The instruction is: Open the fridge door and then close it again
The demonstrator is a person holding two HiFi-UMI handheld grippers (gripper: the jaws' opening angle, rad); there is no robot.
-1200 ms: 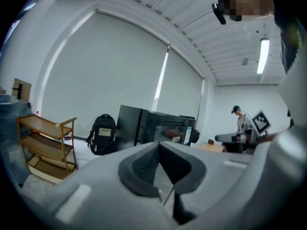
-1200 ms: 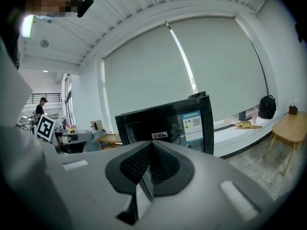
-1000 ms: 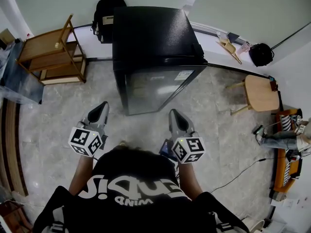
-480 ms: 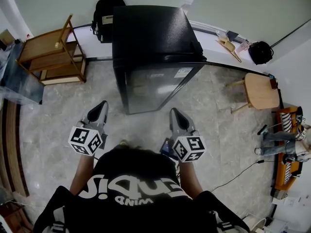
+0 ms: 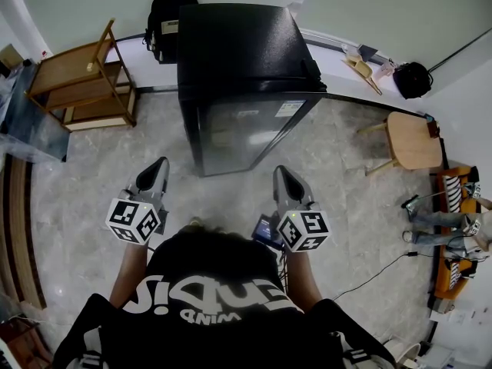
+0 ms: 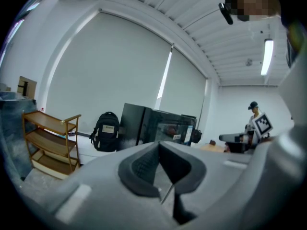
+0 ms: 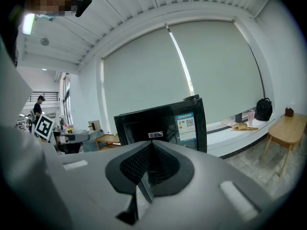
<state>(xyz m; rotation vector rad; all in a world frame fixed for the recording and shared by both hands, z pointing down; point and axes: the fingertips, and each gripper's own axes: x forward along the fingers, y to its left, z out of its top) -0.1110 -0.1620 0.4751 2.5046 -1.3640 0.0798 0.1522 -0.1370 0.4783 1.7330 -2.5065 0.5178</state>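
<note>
Glossy black boxy fridge (image 5: 240,68) upper centre, door shut; left gripper (image 5: 159,164) and right gripper (image 5: 281,172), jaws closed, empty, well apart from it: likely hook the door's free edge, pull steadily.

Pale, marble-patterned tiled floor (image 5: 77,198). Standing directly on it: a black fridge (image 5: 238,52) at the centre, backed against the wall; a wooden shelf unit (image 5: 84,83) to its left, set apart from it; a wooden stool (image 5: 411,146) to its right. A thin dark cable (image 5: 377,271) trails across the tiles at lower right. A white ledge (image 5: 138,56) along the wall carries a black backpack (image 5: 163,21) just beside the fridge.
</note>
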